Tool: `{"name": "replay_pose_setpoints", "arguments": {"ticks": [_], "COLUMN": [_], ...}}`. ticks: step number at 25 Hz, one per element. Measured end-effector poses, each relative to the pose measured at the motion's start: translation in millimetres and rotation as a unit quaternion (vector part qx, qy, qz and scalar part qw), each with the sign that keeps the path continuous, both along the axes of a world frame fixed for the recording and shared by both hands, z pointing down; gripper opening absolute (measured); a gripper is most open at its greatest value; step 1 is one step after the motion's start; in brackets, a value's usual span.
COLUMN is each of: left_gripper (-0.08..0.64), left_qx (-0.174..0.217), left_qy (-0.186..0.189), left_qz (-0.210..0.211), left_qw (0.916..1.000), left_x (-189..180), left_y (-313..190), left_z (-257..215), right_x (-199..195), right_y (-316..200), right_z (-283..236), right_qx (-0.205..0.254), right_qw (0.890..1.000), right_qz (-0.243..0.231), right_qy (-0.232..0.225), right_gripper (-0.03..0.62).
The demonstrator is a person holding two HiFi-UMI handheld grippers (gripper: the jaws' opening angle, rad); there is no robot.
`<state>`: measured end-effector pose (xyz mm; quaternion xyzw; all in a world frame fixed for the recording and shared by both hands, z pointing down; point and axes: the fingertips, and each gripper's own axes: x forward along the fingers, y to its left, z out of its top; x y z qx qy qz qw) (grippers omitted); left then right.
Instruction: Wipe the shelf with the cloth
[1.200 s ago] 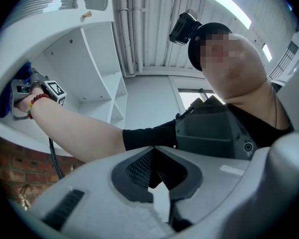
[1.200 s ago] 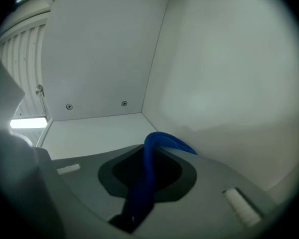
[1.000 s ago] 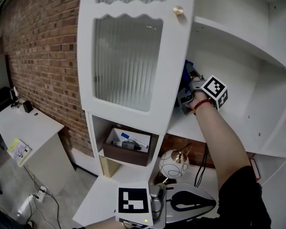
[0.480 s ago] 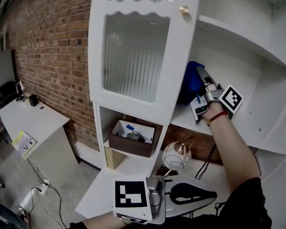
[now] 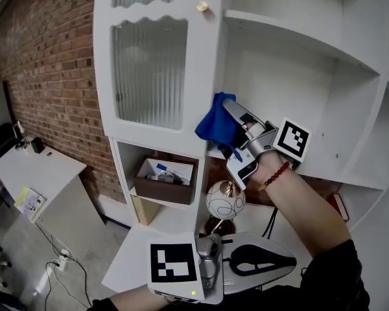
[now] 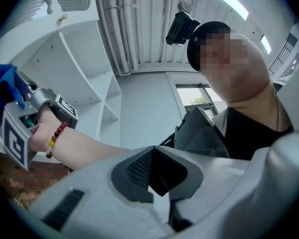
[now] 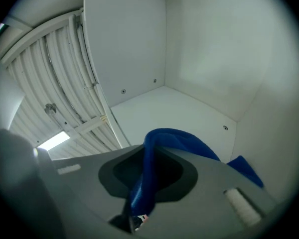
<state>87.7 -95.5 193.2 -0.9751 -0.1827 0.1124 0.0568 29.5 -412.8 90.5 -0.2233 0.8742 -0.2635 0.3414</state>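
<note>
— Middle compartment [image 5: 279,89]?
— White back and side walls with peg holes only. Free room across its width and deep into the corner. The upper shelf [image 5: 298,41] caps it overhead.
— Left of it?
— Ribbed-glass door [image 5: 149,70], its knob-side edge just beside the cloth [image 5: 215,125] clamped in the right gripper [image 5: 232,112]. That side is blocked, so entry is from the front and right.
— Below the shelf board [image 5: 330,168]?
— Crowded with a brown box [image 5: 161,181], a globe lamp [image 5: 222,201] and hanging cables [image 5: 271,229]. Passage is tight.
</note>
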Motion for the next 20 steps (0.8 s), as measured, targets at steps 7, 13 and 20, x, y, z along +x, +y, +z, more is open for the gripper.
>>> {"name": "replay_pose_setpoints", "arguments": {"ticks": [7,13,20], "left_gripper": [0.002,0.002,0.002], "left_qx": [0.003,0.022,0.020], "left_qy": [-0.004,0.005,0.009], "left_qz": [-0.009,-0.014,-0.035], "left_qw": [1.0000,0.9997,0.9991], "left_x": [1,-3,-19], "left_y": [-1,-7,-22], "left_z": [1,-5,1], "right_x": [16,33,50], "right_y": [-46,-97,-144], "right_z": [-5,-14,-9], "right_qx": [-0.057,-0.086,-0.109], "right_qw": [0.994,0.984,0.976], "right_qz": [0.071,0.132,0.170], "right_qy": [-0.055,-0.088,-0.077], "right_gripper": [0.038,0.038,0.038]}}
